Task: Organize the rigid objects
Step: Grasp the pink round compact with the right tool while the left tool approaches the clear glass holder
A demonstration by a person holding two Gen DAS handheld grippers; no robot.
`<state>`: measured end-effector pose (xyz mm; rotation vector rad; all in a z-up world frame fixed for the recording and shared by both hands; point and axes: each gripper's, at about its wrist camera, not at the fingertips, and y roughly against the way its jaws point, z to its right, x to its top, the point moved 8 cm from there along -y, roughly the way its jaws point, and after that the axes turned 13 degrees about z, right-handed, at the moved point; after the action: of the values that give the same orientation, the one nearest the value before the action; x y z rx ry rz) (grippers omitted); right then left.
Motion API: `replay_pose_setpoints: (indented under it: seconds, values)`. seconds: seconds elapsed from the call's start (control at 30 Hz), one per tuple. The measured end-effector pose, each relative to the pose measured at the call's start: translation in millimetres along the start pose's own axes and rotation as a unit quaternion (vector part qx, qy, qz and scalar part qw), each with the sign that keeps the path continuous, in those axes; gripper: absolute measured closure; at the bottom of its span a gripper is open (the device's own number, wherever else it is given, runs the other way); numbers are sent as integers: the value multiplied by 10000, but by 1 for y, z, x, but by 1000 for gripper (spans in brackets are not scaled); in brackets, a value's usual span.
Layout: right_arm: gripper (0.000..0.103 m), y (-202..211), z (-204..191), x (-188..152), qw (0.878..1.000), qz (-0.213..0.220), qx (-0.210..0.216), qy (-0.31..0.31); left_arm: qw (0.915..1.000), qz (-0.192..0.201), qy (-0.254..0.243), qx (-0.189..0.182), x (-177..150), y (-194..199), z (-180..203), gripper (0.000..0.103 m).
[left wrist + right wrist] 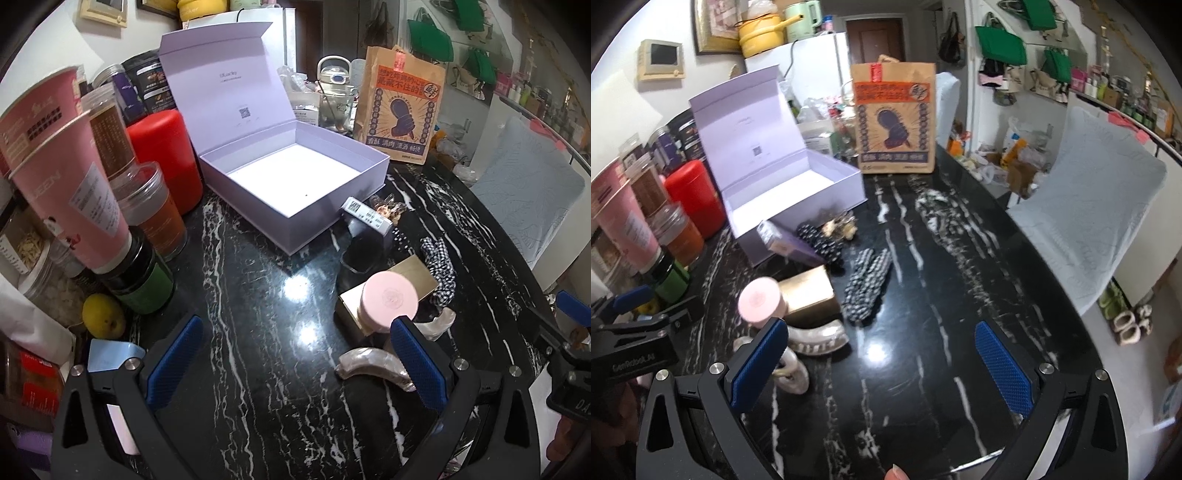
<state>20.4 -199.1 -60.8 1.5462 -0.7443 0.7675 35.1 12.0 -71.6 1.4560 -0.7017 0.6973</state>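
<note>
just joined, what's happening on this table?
A person holds a tool in each hand over a black marble table. Both the left tool and the right tool are open and hold nothing. The lilac box sits open and empty. The small items, including a pink jar, a gold box and pearly hair clips, lie loose beside it, none packed yet.

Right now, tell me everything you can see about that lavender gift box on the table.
The lavender gift box looks like rigid card, square and shallow, with a hinged lid standing open behind it; small print and a QR code mark the lid's inside. Its white floor is bare. It sits flat on the black marble table, beside a red canister, with a small carton leaning at its front corner.
</note>
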Motion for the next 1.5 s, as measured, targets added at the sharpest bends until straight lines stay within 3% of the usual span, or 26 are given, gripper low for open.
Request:
replay_pose_setpoints:
  seconds: [0.2, 0.4, 0.63, 0.8, 0.97, 1.07, 1.13, 1.5]
  values:
    - [0, -12, -21, -12, 9989, -88, 462, 2, 9998, -146, 165, -2, -14, -5, -15, 0]
    - [7, -28, -44, -19, 9958, -161, 893, 115, 9991, -273, 319, 41, -26, -13, -32, 0]
    - [21, -52, -76, -22, 9883, -332, 1447, 342, 9984, -353, 435, 23, -28, -25, -48, 0]
    - [24, -64, -95, -21, 9832, -351, 1702, 558, 9980, -410, 479, 37, -26, -34, -57, 0]
    - [31, -77, -106, -22, 9798, -427, 1819, 707, 9975, -517, 483, 55, -26, -43, -58, 0]
    - [39, -83, -109, -23, 9783, -446, 1858, 795, 9977, -536, 400, 69, -24, -46, -55, 0]
    - [51, -83, -110, -23, 9778, -385, 1848, 914, 9980, -526, 338, 51, -21, -47, -51, 0]
    - [52, -75, -69, -8, 9851, -152, 1582, 655, 9968, -413, 292, -612, -5, -60, -7, 0]
